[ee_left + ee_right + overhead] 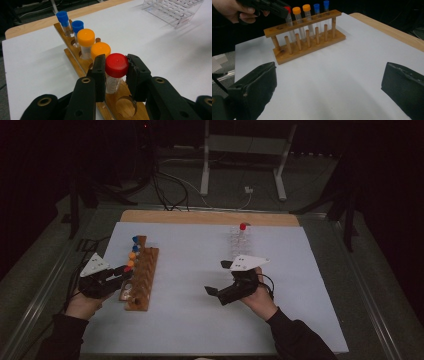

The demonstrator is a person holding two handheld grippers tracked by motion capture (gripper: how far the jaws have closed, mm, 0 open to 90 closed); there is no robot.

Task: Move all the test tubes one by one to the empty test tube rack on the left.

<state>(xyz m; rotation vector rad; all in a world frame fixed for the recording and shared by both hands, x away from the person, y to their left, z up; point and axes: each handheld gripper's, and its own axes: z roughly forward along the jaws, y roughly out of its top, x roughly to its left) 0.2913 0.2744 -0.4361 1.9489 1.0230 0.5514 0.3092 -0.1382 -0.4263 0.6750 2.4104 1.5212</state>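
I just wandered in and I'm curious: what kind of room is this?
Probably a lab bench set up for recording handling trials. Capped sample tubes stand in a wooden rack, a clear plastic rack waits nearby, and cables trail over the dark floor behind the white table.

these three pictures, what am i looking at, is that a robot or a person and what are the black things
It is a person, not a robot, holding a pair of hand-held tongs in each hand. One picture looks down from above the table; the other two come from cameras riding on each set of tongs. On the white table stands a wooden rack of capped tubes, with a clear rack farther back. The left tongs are shut on the red-capped tube, which sits in the wooden rack. The right tongs hang open, holding nothing.
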